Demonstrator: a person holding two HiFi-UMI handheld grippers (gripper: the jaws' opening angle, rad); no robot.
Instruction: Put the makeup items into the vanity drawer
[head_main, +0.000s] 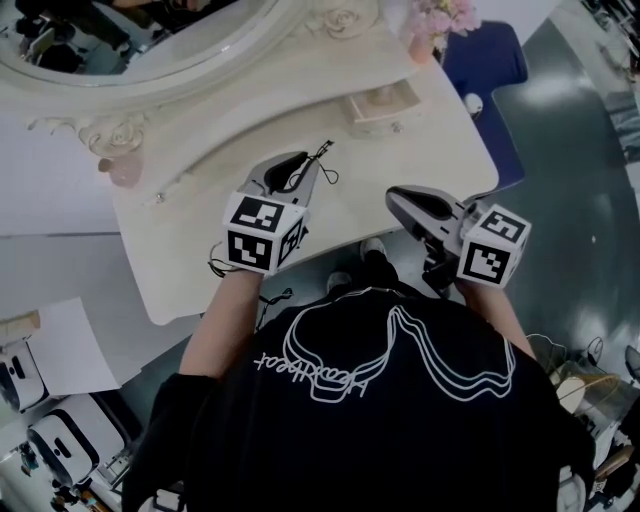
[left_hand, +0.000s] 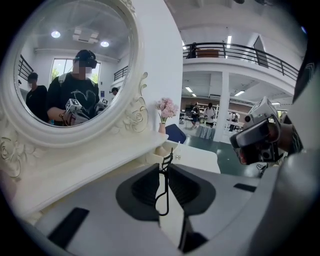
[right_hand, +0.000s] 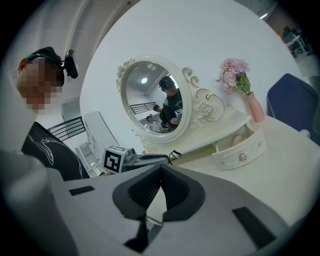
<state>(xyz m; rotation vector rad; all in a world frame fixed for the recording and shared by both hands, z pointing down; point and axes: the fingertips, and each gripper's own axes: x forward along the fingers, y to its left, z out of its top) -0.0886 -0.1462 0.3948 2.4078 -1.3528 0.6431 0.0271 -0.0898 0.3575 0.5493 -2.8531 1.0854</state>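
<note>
You're gripping the thin black metal eyelash curler (left_hand: 162, 186) in your left gripper (left_hand: 164, 167), holding it above the cream worktop (head_main: 180, 235), well short of the small open white drawer (head_main: 385, 105). Your right gripper (right_hand: 160, 170) is clenched on nothing. I'd be lining the curler up over the drawer opening before letting go.

The mirror (head_main: 130, 45) is cut off by the top edge of the head view, and so are the pink flowers (head_main: 440, 18). There the eyelash curler (head_main: 325, 150) is largely hidden within the left tool (head_main: 308, 162) that pinches it (only its head is seen sticking out). Part of the near edge of the surface (head_main: 200, 270) is covered by that tool's marker cube (head_main: 262, 232). Inside the open drawer (right_hand: 239, 151) a pale rounded thing is glimpsed, too small to be identified.
</note>
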